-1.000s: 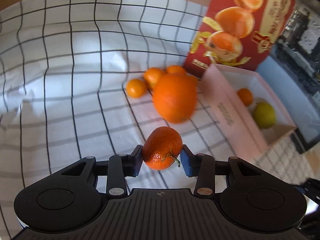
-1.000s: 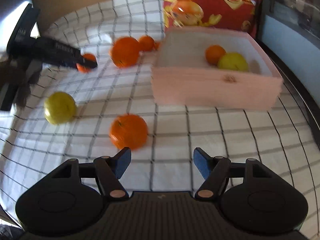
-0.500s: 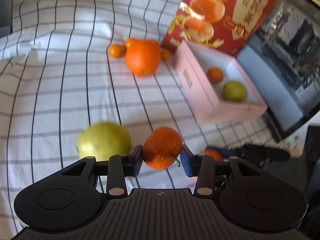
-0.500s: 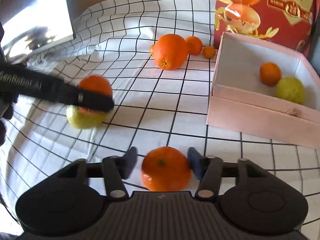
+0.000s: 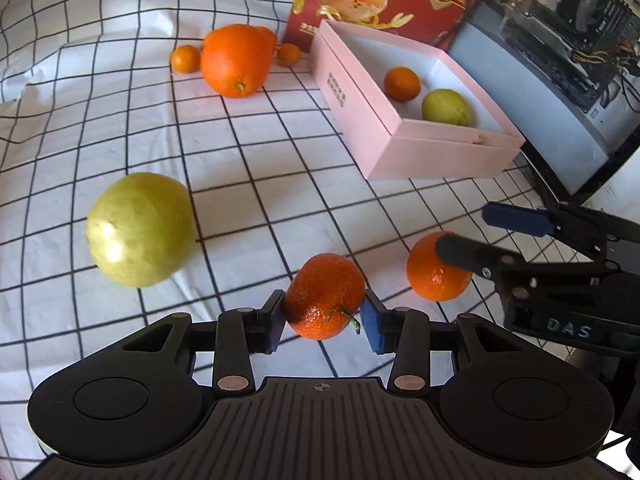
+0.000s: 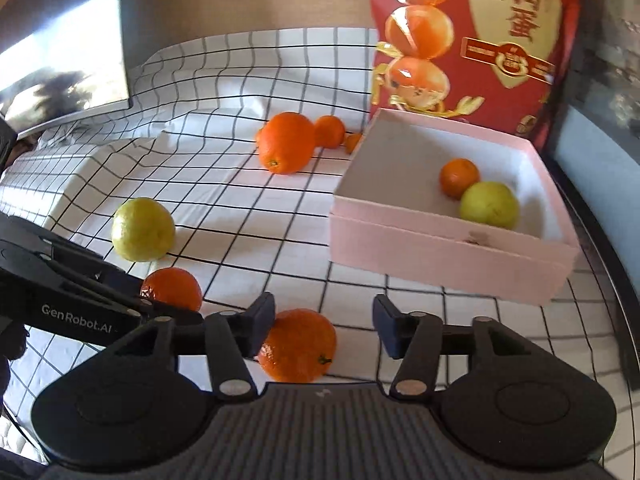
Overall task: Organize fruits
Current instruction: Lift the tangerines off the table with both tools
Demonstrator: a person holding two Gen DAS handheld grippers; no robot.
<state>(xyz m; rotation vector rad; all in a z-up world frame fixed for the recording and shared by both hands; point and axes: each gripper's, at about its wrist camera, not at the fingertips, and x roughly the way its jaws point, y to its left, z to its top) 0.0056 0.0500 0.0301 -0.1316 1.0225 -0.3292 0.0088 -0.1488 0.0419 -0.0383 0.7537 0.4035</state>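
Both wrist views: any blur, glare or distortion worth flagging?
Left wrist view: sharp, though fisheye bends the checked cloth; a glare spot sits on the green fruit. Right wrist view: softer, the red bag and pink box slightly blurred.

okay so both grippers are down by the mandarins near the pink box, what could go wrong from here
1. The right gripper is opening, and its mandarin touches only one pad, so it may roll off across the cloth.
2. The left gripper, shut on a stemmed mandarin, sits close beside the right one; they might collide heading for the pink box.
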